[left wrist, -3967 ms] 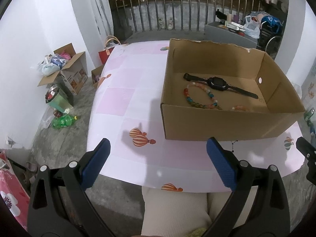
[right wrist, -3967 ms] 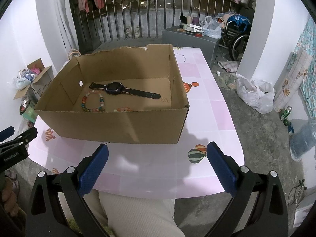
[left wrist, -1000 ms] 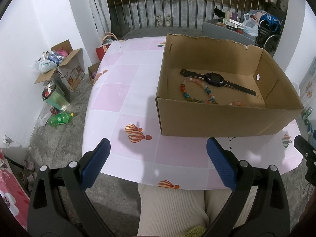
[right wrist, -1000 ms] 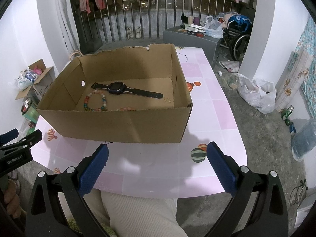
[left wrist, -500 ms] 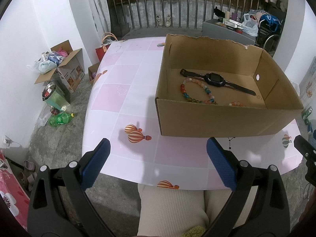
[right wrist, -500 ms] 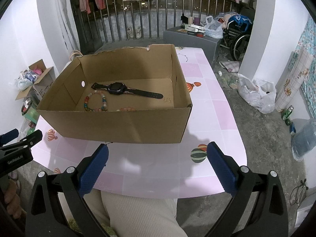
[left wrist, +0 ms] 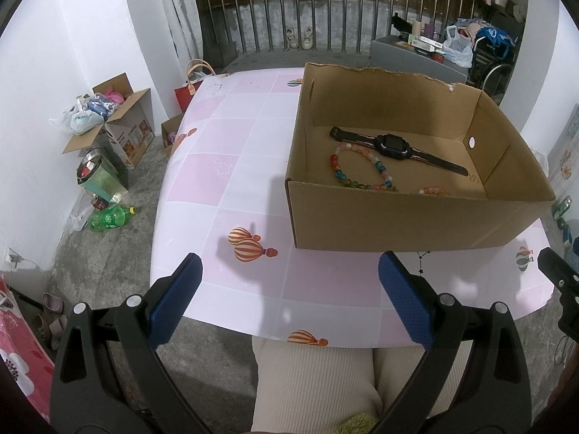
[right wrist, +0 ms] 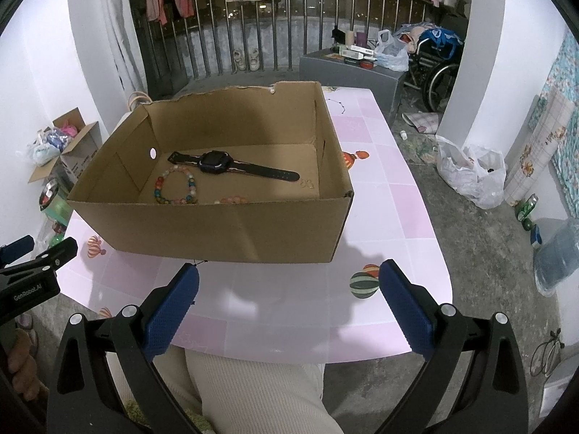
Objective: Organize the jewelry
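Observation:
An open cardboard box (left wrist: 398,220) (right wrist: 224,231) stands on the pink table (left wrist: 235,166) (right wrist: 394,213). Inside lie a black wristwatch (left wrist: 396,148) (right wrist: 231,165), a multicoloured bead bracelet (left wrist: 358,171) (right wrist: 175,190) and a small pinkish bead bracelet (left wrist: 434,191) (right wrist: 234,199), partly hidden by the front wall. My left gripper (left wrist: 289,296) hangs open and empty over the table's near edge, left of the box front. My right gripper (right wrist: 288,302) is open and empty too, just before the box's near wall.
The table's near edge runs just beyond both grippers; a person's cream-clad lap (left wrist: 311,379) sits below it. Boxes, bags and a green bottle (left wrist: 108,217) litter the floor left; a white bag (right wrist: 470,173) and water jug (right wrist: 553,260) lie right. A railing (right wrist: 275,25) is behind.
Over four seconds both views have drawn back and risen slightly, so the box sits a little farther off. In the last half second nothing visibly moves. Both grippers stay open.

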`<state>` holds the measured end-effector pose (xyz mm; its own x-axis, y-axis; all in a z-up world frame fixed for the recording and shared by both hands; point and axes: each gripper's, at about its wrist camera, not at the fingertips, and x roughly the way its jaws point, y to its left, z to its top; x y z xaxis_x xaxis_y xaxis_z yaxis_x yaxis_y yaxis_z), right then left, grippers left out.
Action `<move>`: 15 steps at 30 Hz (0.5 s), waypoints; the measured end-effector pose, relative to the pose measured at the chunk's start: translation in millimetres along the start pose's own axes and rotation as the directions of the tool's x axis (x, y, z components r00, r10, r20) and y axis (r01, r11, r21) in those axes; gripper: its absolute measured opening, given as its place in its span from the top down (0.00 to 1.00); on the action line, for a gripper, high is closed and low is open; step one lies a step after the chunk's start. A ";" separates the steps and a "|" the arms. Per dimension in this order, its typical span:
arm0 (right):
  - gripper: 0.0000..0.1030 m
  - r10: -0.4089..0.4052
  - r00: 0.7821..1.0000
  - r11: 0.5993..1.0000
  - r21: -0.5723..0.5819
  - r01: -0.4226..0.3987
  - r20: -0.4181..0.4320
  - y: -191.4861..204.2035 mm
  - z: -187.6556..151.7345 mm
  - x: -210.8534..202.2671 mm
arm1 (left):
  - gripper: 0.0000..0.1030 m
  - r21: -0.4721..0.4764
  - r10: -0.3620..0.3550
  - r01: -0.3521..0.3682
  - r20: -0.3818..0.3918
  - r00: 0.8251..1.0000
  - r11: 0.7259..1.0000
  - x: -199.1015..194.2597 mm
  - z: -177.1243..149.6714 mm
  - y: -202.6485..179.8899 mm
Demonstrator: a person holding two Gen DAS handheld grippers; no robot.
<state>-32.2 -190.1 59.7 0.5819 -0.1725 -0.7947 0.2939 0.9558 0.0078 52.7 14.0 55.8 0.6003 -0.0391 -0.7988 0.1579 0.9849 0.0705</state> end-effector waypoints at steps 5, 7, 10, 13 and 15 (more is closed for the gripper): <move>0.06 0.002 1.000 1.000 0.002 -0.002 -0.001 0.2 -0.4 -0.3 | 0.09 0.001 0.000 0.000 -0.001 1.000 1.000 0.2 0.6 0.6; 0.06 0.001 1.000 1.000 0.000 -0.001 -0.001 1.1 -0.2 -0.1 | 0.09 0.000 -0.002 0.002 -0.001 1.000 1.000 0.1 0.4 0.5; 0.06 0.002 1.000 1.000 0.000 -0.002 -0.002 1.8 0.5 1.0 | 0.09 0.002 0.001 -0.001 -0.001 1.000 1.000 0.2 0.2 0.4; 0.06 0.004 1.000 1.000 0.003 -0.004 -0.002 2.6 -0.2 1.0 | 0.09 0.001 0.000 0.000 -0.001 1.000 1.000 0.2 0.5 0.5; 0.06 0.005 1.000 1.000 0.002 -0.005 -0.003 2.0 -1.2 1.6 | 0.09 0.002 -0.001 0.001 -0.002 1.000 1.000 1.0 -0.1 0.5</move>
<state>-31.6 -188.1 57.7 0.5809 -0.1667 -0.7967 0.2924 0.9562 0.0131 53.3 14.4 55.0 0.5984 -0.0398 -0.8002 0.1600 0.9846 0.0707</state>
